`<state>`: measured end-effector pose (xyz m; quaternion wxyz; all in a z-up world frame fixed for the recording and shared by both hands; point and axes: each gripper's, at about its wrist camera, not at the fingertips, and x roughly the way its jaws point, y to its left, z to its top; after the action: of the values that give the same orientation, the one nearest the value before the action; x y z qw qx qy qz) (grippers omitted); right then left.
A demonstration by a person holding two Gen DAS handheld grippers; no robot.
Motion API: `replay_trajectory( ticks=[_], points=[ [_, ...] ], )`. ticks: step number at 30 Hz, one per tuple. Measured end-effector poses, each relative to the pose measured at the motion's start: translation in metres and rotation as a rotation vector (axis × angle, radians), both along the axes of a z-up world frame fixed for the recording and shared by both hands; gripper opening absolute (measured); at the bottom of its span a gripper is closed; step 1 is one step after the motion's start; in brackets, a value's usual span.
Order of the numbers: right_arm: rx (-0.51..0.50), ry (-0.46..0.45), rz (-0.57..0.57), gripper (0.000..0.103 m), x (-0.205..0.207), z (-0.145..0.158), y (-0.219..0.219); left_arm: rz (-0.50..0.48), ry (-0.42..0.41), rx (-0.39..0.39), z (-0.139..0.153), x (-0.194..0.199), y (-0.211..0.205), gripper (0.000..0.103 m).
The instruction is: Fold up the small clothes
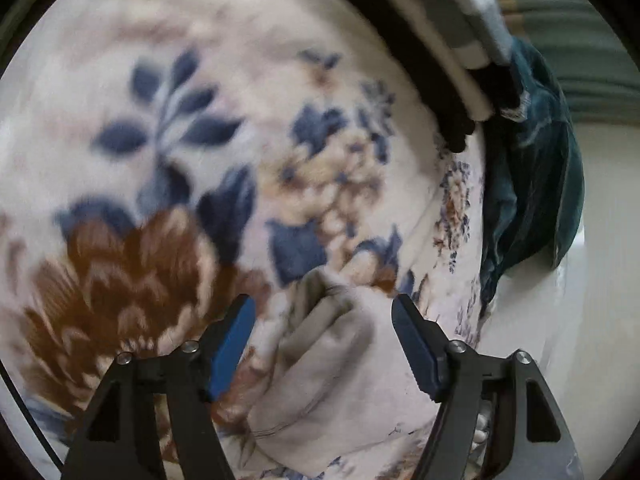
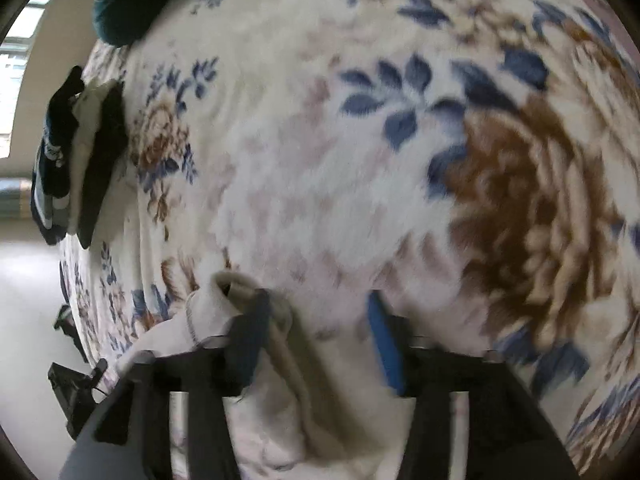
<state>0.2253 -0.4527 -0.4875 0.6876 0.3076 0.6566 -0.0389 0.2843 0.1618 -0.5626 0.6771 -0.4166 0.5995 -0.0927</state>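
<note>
A small pale grey-white garment [image 1: 320, 364] lies bunched on the floral blanket [image 1: 180, 120]. My left gripper [image 1: 323, 344] is open, its blue pads on either side of the garment's raised fold, not touching it. In the right wrist view the same garment [image 2: 280, 392] lies between the open jaws of my right gripper [image 2: 316, 340]; its hem rests against the left pad, and the image is blurred.
A stack of folded dark and white clothes [image 1: 448, 60] sits at the blanket's far edge, also in the right wrist view [image 2: 80, 160]. A crumpled teal cloth [image 1: 528, 168] lies beside it, at the top in the right wrist view [image 2: 128, 4]. Pale floor [image 2: 28, 300] lies beyond the blanket's edge.
</note>
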Motion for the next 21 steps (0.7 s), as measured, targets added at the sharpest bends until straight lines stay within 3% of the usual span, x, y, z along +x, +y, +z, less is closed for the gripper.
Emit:
replay_trajectory(
  ticks=[3, 6, 8, 10, 15, 19, 20, 21],
  points=[
    [0.089, 0.000, 0.035, 0.056, 0.002, -0.011, -0.004, -0.016, -0.011, -0.039, -0.009, -0.003, -0.006, 0.069],
    [0.283, -0.045, 0.036, 0.069, 0.005, -0.022, 0.000, -0.009, -0.043, -0.156, -0.017, -0.006, -0.011, 0.069],
    [0.415, -0.087, 0.014, 0.070, 0.008, -0.029, 0.003, -0.014, -0.035, -0.167, -0.027, -0.003, -0.018, 0.069],
    [0.492, -0.085, -0.003, 0.080, 0.009, -0.042, 0.006, -0.034, -0.033, -0.157, -0.029, 0.002, -0.025, 0.069],
    [0.596, -0.040, 0.026, 0.080, 0.015, -0.066, 0.021, -0.072, -0.039, -0.149, -0.026, 0.012, -0.039, 0.069],
    [0.602, -0.028, 0.096, 0.081, 0.016, -0.071, 0.030, -0.088, -0.048, -0.131, -0.026, 0.014, -0.046, 0.069],
    [0.599, -0.020, 0.110, 0.081, 0.018, -0.073, 0.033, -0.093, -0.060, -0.115, -0.023, 0.013, -0.048, 0.066],
    [0.591, -0.014, 0.123, 0.081, 0.019, -0.074, 0.034, -0.095, -0.079, -0.105, -0.020, 0.013, -0.054, 0.052]
  ],
)
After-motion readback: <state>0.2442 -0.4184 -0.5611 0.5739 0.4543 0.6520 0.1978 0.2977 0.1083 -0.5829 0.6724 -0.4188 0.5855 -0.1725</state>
